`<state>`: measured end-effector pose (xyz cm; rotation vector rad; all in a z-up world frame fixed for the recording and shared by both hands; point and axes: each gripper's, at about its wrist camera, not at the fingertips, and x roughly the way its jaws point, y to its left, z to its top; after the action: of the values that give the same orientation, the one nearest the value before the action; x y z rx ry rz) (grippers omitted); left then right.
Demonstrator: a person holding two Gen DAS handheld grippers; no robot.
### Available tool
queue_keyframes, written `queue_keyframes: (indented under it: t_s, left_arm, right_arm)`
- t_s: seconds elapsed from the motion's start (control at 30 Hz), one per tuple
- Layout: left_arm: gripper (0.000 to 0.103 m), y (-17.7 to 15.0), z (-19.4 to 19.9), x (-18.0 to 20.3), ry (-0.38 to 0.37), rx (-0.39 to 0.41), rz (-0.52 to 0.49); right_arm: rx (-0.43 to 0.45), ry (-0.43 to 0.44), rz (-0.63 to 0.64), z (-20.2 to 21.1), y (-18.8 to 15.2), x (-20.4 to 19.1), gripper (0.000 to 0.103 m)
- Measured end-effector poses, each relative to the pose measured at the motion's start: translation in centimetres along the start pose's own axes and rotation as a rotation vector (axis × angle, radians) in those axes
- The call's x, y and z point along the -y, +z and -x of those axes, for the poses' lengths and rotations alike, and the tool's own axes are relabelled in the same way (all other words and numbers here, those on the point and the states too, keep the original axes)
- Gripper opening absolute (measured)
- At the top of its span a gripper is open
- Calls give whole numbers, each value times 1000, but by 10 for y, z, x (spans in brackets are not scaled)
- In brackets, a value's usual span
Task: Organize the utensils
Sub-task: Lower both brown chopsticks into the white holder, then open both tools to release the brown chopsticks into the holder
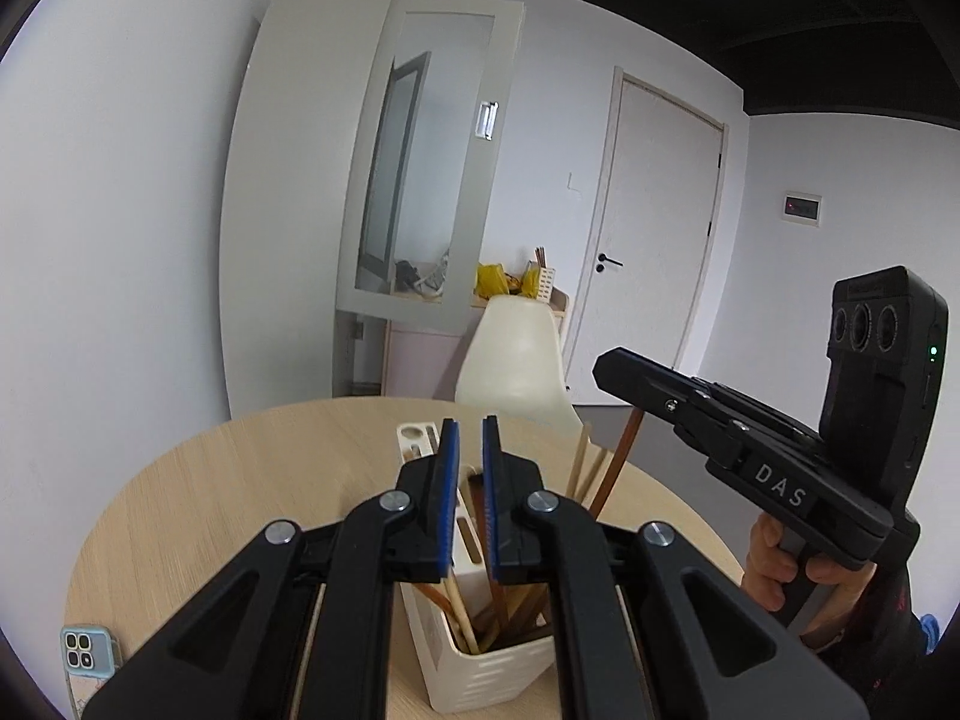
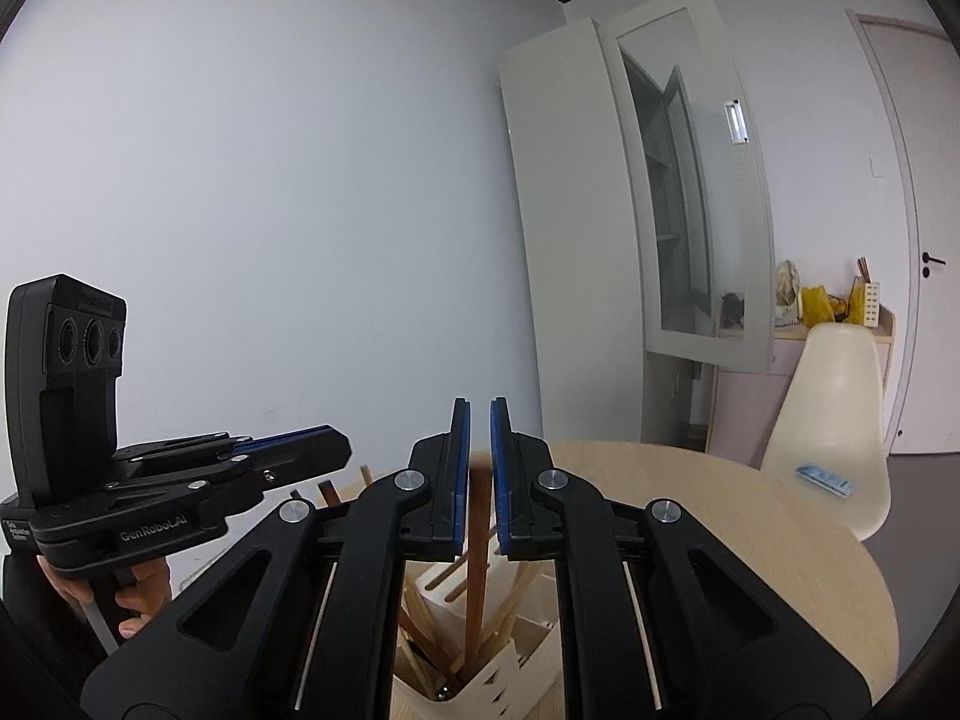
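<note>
A white slotted utensil holder (image 1: 480,669) stands on the round wooden table (image 1: 240,480) with several wooden chopsticks (image 1: 465,612) standing in it. My left gripper (image 1: 471,438) hovers just above the holder, jaws a narrow gap apart with nothing between them. My right gripper (image 2: 480,420) is above the same holder (image 2: 474,684). A brown chopstick (image 2: 478,546) stands upright in its narrow gap, lower end in the holder; whether the pads pinch it is unclear. The right gripper shows in the left wrist view (image 1: 624,369), a chopstick (image 1: 618,456) slanting below it. The left gripper shows in the right wrist view (image 2: 324,450).
A phone in a light blue case (image 1: 87,651) lies at the table's near left edge. A cream chair (image 1: 516,360) stands behind the table, with a blue item (image 2: 825,478) on its seat. A cabinet with a glass door (image 2: 678,192) and a closed door (image 1: 654,228) are behind.
</note>
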<state>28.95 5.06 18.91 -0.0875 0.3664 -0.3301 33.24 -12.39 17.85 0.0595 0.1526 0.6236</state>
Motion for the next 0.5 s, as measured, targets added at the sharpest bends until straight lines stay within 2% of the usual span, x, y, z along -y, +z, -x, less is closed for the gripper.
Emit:
queue_keyframes:
  t_s: [0.07, 0.13, 0.17, 0.2, 0.3, 0.4, 0.47, 0.5]
  left_arm:
    - [8, -1, 1, -2, 3, 9, 15]
    - [16, -1, 2, -3, -14, 12, 33]
    - [31, -3, 5, -3, -16, 23, 39]
    - [44, -4, 9, -4, -22, 40, 42]
    - [46, -7, 19, -3, -31, 67, 49]
    - [46, -11, 33, 0, -29, 103, 56]
    - [46, -16, 44, 2, -32, 125, 57]
    - [50, -19, 49, 4, -33, 128, 53]
  right_arm:
    - [-4, 8, -5, 0, -4, 2, 7]
    - [-4, 18, -6, 3, -6, 1, 11]
    - [0, 21, -8, 6, -7, 1, 15]
    - [5, 30, -10, 9, -8, 2, 23]
    - [30, 56, -17, 21, -9, 2, 34]
    - [63, 50, -3, 37, -10, -2, 52]
    - [85, 40, -1, 47, -12, -4, 58]
    - [83, 38, -12, 52, -15, -4, 61]
